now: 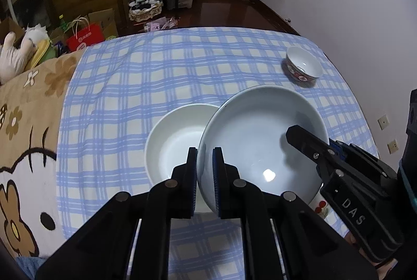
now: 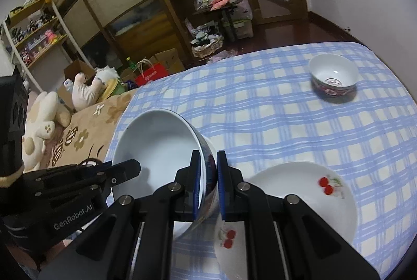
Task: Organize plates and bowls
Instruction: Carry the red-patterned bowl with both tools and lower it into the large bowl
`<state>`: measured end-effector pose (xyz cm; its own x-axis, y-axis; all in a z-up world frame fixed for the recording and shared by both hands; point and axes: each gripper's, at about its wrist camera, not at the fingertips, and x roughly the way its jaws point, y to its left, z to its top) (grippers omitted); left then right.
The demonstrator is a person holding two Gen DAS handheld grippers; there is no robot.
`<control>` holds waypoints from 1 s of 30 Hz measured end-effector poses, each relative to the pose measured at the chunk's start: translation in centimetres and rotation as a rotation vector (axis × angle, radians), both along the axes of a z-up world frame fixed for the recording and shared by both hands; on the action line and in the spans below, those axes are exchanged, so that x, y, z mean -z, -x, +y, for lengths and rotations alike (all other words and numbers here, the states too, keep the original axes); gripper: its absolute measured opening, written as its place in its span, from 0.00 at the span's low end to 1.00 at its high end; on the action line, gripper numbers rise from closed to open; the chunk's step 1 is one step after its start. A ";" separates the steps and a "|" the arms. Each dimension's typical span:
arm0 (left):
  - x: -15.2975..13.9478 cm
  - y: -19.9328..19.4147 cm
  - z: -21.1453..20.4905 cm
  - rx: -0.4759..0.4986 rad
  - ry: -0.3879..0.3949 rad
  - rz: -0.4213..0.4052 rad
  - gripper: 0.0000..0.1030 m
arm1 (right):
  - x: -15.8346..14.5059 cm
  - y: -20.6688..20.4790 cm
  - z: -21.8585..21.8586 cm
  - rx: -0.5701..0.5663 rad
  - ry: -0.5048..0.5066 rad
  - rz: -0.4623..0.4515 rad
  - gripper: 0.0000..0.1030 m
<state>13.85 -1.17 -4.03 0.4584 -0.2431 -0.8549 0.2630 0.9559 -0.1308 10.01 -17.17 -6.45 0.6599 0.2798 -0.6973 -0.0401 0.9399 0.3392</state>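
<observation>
Both tools grip one large white bowl (image 1: 260, 139), tilted above the blue checked bed (image 1: 156, 71): the left tool (image 1: 205, 175) is clamped on its near rim, the right tool (image 2: 209, 183) on the opposite rim. A plain white bowl (image 1: 174, 139) sits just left of the left tool; a cherry-print plate (image 2: 299, 191) lies right of the right tool. A small patterned bowl (image 2: 333, 76) stands well beyond.

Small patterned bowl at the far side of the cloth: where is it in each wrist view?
Left wrist: small patterned bowl upper right, upright on the blue checked cloth, beyond the large held bowl.
Right wrist: same bowl upper right, beyond the cherry plate.
Shared landmark: red paper bag on the floor.
</observation>
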 end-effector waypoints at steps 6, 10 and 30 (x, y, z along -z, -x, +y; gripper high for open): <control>1.3 -0.5 0.9 -0.034 0.006 0.009 0.13 | 1.7 -0.9 1.6 -0.008 0.018 0.039 0.15; 2.7 -0.5 0.9 -0.027 -0.016 0.013 0.13 | 3.0 -1.4 1.6 -0.004 0.001 0.070 0.15; 7.5 -2.5 3.7 -0.091 0.047 0.107 0.13 | 6.4 -3.6 4.1 -0.045 0.054 0.131 0.15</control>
